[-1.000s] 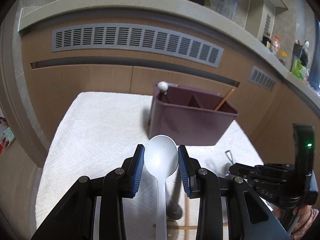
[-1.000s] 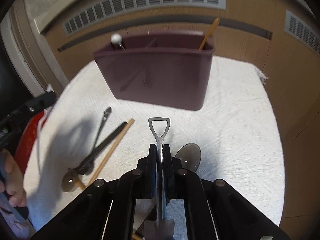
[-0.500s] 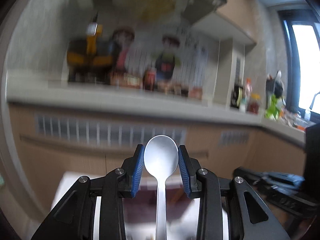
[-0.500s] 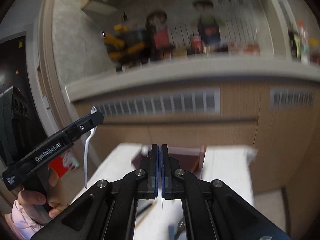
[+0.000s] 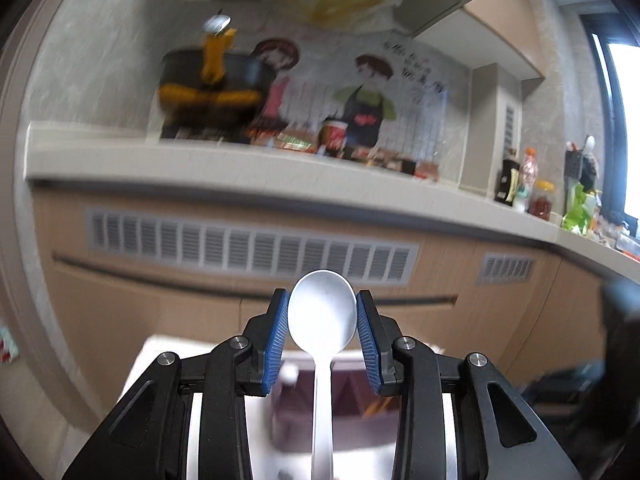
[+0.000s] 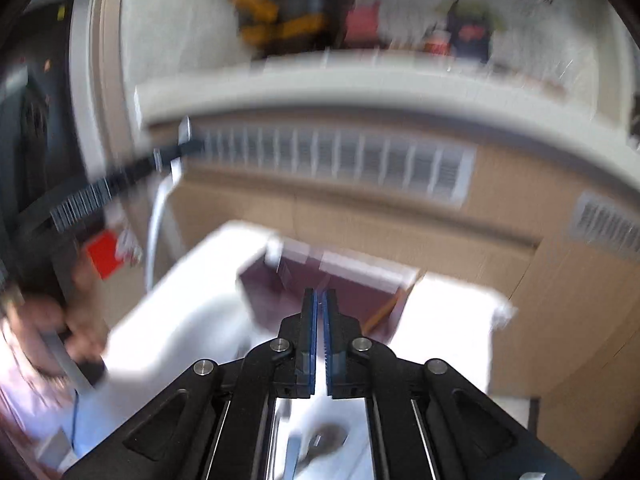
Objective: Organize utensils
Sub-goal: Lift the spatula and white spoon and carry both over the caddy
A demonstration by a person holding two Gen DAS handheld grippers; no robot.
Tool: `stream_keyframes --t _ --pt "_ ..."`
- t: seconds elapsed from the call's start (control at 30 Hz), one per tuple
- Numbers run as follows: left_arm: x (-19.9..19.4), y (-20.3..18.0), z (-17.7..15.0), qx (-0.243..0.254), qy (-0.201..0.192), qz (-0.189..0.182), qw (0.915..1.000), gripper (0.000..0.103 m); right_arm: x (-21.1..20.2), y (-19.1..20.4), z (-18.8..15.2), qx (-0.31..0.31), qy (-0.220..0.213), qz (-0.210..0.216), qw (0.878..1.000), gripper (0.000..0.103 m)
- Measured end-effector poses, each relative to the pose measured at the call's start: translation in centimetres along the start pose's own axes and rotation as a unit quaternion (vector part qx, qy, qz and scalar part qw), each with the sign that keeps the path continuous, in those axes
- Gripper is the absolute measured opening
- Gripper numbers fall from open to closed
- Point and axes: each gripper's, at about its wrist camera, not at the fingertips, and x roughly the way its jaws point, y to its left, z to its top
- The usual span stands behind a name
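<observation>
The left gripper is part-way open and clamped across the bowl of a white spoon. A blue pad presses on each side of the bowl, and the handle runs straight back toward the camera. The bowl points forward, so the spoon's long axis lies along the gripper's own line.

The caddy sits low in the left wrist view, below and just ahead of the fingertips. It shows only between the two fingers and behind the spoon's handle. The spoon therefore hangs above the caddy and short of its near wall. The gripper points out over the caddy, not down into it. To drop the spoon in, the gripper would likely have to tip until one end faces an open compartment. A ball-topped utensil stands at the caddy's left end, and a chopstick leans out of its right end.

The right gripper is aimed at the caddy's middle from above. Its jaws are all but closed and just beginning to part, with a thin slit between the pads. Blur hides whether anything thin is pinched there. A dark spoon lies on the cloth on the near side of the caddy, under this gripper. Both grippers look about equally near the caddy, but only the left plainly carries a utensil, so the next drop probably falls to it.
</observation>
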Motion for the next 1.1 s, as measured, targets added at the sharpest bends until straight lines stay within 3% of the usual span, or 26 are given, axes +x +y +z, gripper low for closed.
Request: stream_keyframes --t 0.03,0.1,0.3,0.47,0.57,0.6,0.67,0.87,0.97,1.1 --pt "-0.2 0.4 -0.6 -0.003 0.003 0.006 1.0 0.035 1.2 0.2 -1.2 0.004 0.021 0.007 1.0 0.01" --pt "-0.7 0.8 -1.7 -0.007 0.001 0.018 0.9998 0.035 4.0 0.7 -3.7 0.022 0.065 0.02 0.997 0.028" --pt "-1.8 2.0 -3.7 -0.018 0.002 0.035 0.9992 0.035 10.3 3.4 -7.7 0.009 0.166 0.024 0.986 0.032" --pt "-2.0 3.0 -4.4 -0.038 0.016 0.035 0.9986 0.035 13.0 4.1 -8.5 -0.006 0.201 0.01 0.98 0.044" --pt "-1.9 3.2 -4.7 -0.04 0.022 0.036 0.9983 0.035 13.5 4.4 -8.8 -0.009 0.198 0.0 0.98 0.042" --pt "-1.8 3.2 -4.8 -0.043 0.026 0.034 0.9982 0.035 13.5 4.5 -8.8 -0.012 0.201 -0.003 0.98 0.029" --pt "-1.6 3.2 -5.0 -0.047 0.034 0.029 0.9979 0.035 13.2 4.4 -9.0 -0.019 0.198 -0.007 0.98 0.029" --pt "-1.2 2.4 -5.0 -0.047 0.038 0.02 0.998 0.035 8.0 2.8 -7.6 0.009 0.121 -0.004 0.993 0.029" --pt "-0.8 1.6 -3.5 -0.052 0.029 -0.006 0.9982 0.035 3.4 1.5 -5.7 0.035 0.053 0.003 0.998 0.029" --pt "-0.9 0.0 0.7 -0.043 -0.023 -0.034 0.9982 0.035 -3.3 0.7 -1.0 0.043 -0.067 -0.009 0.997 0.029"
